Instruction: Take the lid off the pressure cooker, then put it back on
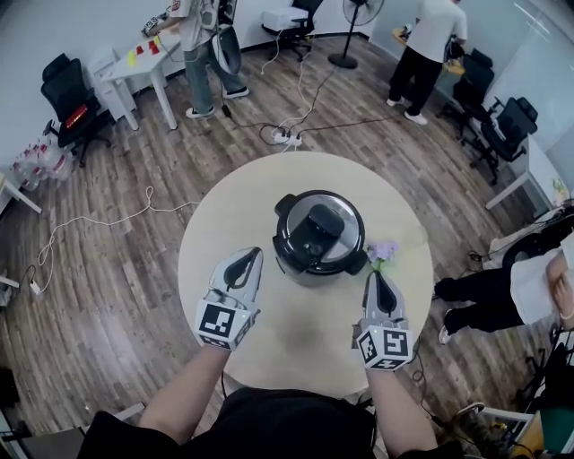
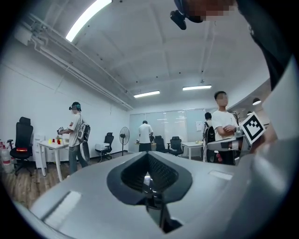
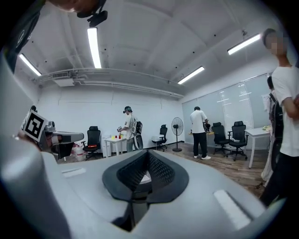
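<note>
L gripper [image 1: 254, 255] jaws fully together, nothing btwn them; its own view confirms, grey jaws [image 2: 149, 175] meet on the centreline, black pads face to face, no gap. R gripper [image 1: 375, 274] same: jaws together and empty, confirmed in its own view [image 3: 147, 175]. Pressure cooker [image 1: 318, 238] sits upright near the middle of the round beige table [image 1: 296, 368], a bit toward the far side. Lid [image 1: 334, 235] is on the pot, black handle block on top running roughly toward the near edge. L gripper is at the cooker's near-left, tip just beside the pot wall; can't tell contact from the head view, looks apart. R gripper is at the near-right, tip just beside the pot and just below a small purple flower [image 1: 383, 252] lying on the table right of the cooker. Both grippers point away from the person, marker cubes [image 1: 221, 324] toward the wrists. Neither gripper view shows the cooker; both look level across the room. L gripper view catches the R marker cube [image 2: 252, 127] at right; R gripper view catches the L one [image 3: 35, 125] at left. Bkgd: wood floor, power strip [image 1: 287, 136] w/ cables beyond the table, standing fan [image 1: 357, 18], office chairs, a person at a white side table [image 1: 202, 54], another standing far right [image 1: 426, 54].
</note>
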`<action>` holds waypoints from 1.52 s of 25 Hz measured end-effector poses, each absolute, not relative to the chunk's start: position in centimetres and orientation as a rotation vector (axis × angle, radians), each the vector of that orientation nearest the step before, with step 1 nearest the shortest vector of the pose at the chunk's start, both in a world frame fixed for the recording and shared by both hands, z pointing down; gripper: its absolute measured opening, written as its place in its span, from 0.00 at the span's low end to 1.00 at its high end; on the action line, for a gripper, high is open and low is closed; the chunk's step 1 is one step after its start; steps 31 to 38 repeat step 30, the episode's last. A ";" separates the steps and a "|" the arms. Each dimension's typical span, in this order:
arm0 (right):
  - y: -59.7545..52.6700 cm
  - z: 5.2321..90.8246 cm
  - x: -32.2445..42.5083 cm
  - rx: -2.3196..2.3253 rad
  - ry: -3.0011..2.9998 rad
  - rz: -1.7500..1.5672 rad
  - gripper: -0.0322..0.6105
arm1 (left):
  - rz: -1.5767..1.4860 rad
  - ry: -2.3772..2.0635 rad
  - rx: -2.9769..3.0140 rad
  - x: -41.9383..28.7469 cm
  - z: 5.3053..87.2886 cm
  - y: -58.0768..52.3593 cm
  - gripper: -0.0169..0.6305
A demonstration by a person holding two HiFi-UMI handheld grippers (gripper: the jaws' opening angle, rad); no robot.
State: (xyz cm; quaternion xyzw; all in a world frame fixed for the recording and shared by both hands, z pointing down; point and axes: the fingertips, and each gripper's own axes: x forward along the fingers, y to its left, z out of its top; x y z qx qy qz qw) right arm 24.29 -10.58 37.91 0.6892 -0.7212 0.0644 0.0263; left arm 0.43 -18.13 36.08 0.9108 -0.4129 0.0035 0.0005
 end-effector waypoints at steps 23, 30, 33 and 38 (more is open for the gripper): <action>-9.3 37.1 26.1 2.180 -2.142 0.086 0.06 | 0.031 -1.289 2.899 1.6 35.7 -18.1 0.03; -9.0 36.8 26.3 2.174 -2.122 0.083 0.06 | 0.053 -1.301 2.906 0.9 35.3 -17.8 0.03; -9.0 36.8 26.3 2.174 -2.122 0.083 0.06 | 0.053 -1.301 2.906 0.9 35.3 -17.8 0.03; -9.0 36.8 26.3 2.174 -2.122 0.083 0.06 | 0.053 -1.301 2.906 0.9 35.3 -17.8 0.03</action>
